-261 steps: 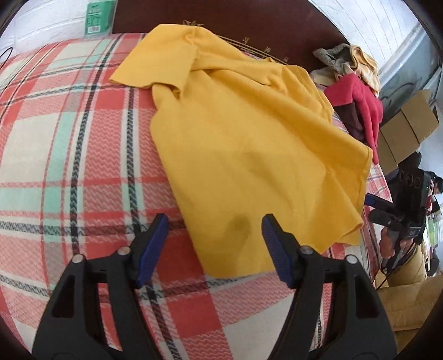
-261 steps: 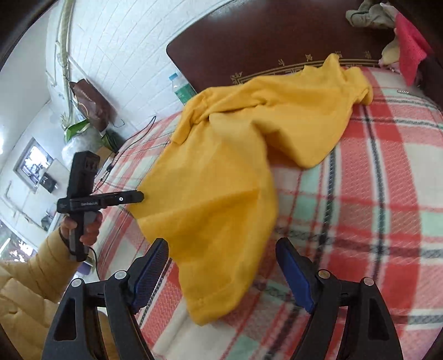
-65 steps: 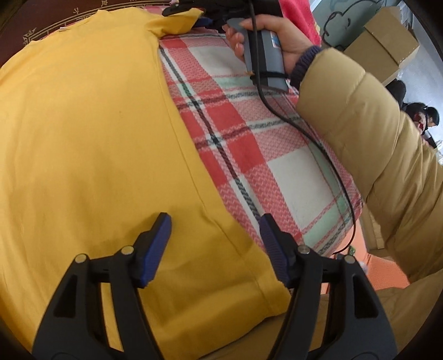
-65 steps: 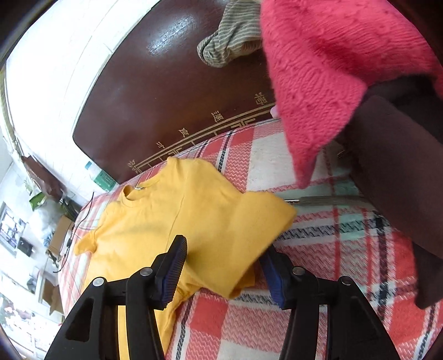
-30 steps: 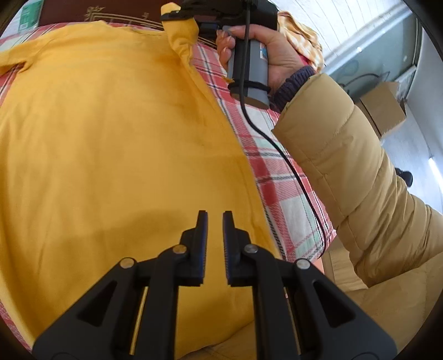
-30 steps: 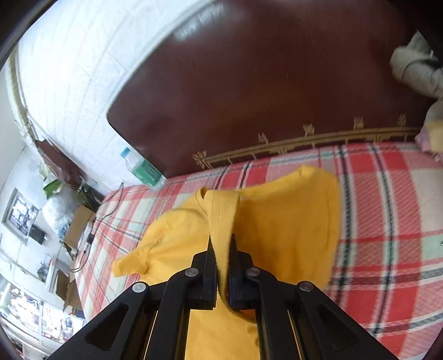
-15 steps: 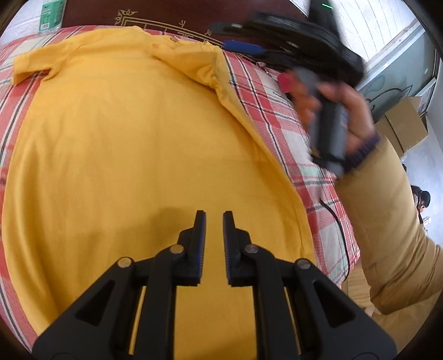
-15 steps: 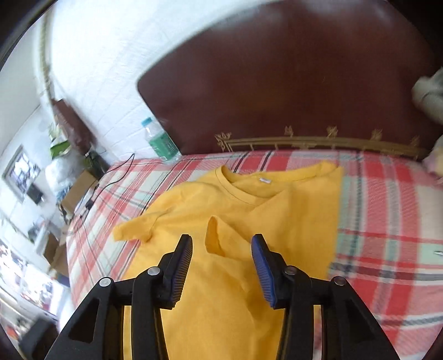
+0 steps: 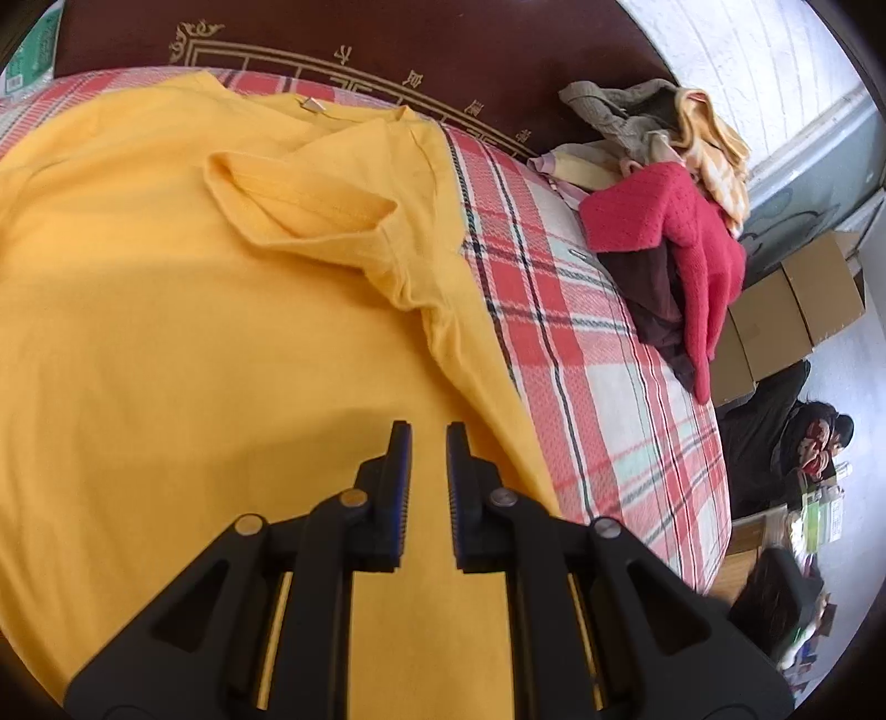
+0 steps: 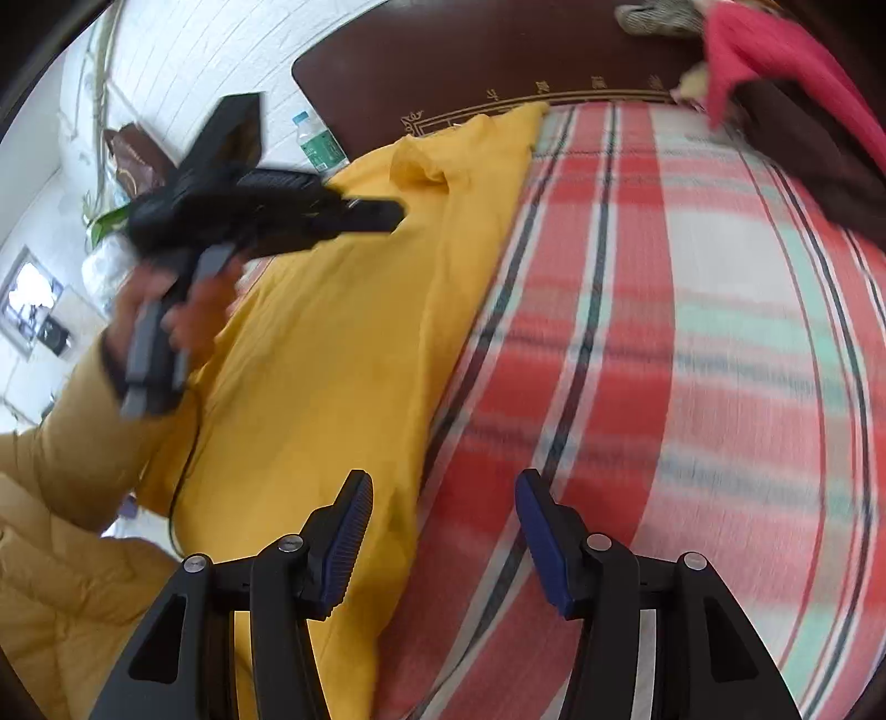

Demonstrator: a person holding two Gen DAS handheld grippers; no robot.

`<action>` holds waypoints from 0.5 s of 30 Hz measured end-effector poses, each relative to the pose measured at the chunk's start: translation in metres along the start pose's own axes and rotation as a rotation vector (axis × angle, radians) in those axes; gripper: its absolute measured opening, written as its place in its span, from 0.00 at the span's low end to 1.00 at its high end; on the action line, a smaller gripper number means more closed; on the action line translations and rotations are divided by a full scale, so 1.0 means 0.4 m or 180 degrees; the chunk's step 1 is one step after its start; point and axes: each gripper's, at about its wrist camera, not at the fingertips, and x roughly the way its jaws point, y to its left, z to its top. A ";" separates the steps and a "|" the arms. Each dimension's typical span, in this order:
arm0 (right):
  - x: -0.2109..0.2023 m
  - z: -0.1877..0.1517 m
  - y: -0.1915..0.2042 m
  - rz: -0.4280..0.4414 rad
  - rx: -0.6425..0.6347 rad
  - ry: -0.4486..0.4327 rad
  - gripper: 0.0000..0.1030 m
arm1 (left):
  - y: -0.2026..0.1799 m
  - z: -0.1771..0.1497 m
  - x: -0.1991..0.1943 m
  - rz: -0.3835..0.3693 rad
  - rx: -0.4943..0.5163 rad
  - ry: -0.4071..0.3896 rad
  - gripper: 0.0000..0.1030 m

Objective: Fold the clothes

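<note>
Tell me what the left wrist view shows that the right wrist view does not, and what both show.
Only the left wrist view shows the folded sleeve lying flat on the shirt, the cardboard boxes, and the left gripper shut, with nothing held.

Only the right wrist view shows a hand holding the left gripper, a bottle, and the right gripper opening, with nothing between its pads.

Both show the yellow shirt, the plaid blanket, the headboard and the red sweater.

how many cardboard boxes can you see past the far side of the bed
2: a nearer cardboard box beside the plaid bed, a second box stacked behind it. More may be hidden.
</note>
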 end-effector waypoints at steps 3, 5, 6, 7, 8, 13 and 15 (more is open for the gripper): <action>-0.024 -0.057 0.031 0.0048 0.0098 -0.0072 0.53 | 0.000 0.027 0.031 0.0006 -0.0048 0.0036 0.12; -0.027 -0.081 0.058 -0.0002 0.0045 -0.0060 0.53 | -0.004 0.043 0.050 -0.0023 -0.0053 0.0046 0.12; -0.028 -0.089 0.068 -0.0044 0.0038 -0.0043 0.53 | -0.006 0.049 0.060 -0.0044 -0.0053 0.0061 0.13; -0.028 -0.096 0.077 -0.0085 0.0031 -0.0026 0.53 | -0.008 0.054 0.070 -0.0064 -0.0055 0.0089 0.14; -0.031 -0.101 0.082 -0.0085 0.0055 -0.0043 0.53 | -0.008 0.057 0.078 -0.0098 -0.0064 0.0112 0.26; -0.037 -0.139 0.103 -0.0125 0.0155 -0.0086 0.53 | -0.037 0.059 0.076 -0.0206 0.0062 -0.0027 0.73; -0.041 -0.148 0.117 -0.0207 0.0156 -0.0093 0.53 | -0.056 0.060 0.082 -0.0099 0.0171 -0.0030 0.73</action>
